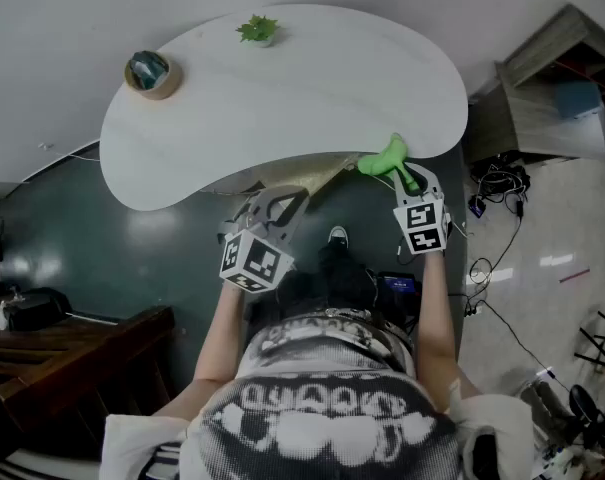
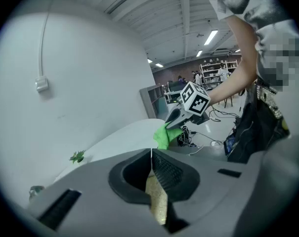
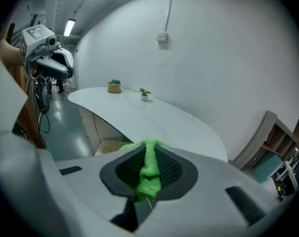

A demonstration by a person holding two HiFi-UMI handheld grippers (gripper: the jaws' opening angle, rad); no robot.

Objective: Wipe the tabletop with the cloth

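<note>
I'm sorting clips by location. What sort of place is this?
Probably an open lab or workshop: ceiling strip lights, shelving at the far end, loose cables on the floor, and a curved white table.

I see my right tongs (image 1: 406, 176) gripping the green cloth (image 1: 384, 157) at the near right edge of the white curved surface (image 1: 312, 98). My left tongs (image 1: 285, 204) hang just off the near edge, over the dark floor (image 1: 92, 253). A small plant (image 1: 258, 30) stands at the far edge, and a round pot (image 1: 152, 73) sits at the far left.
</note>
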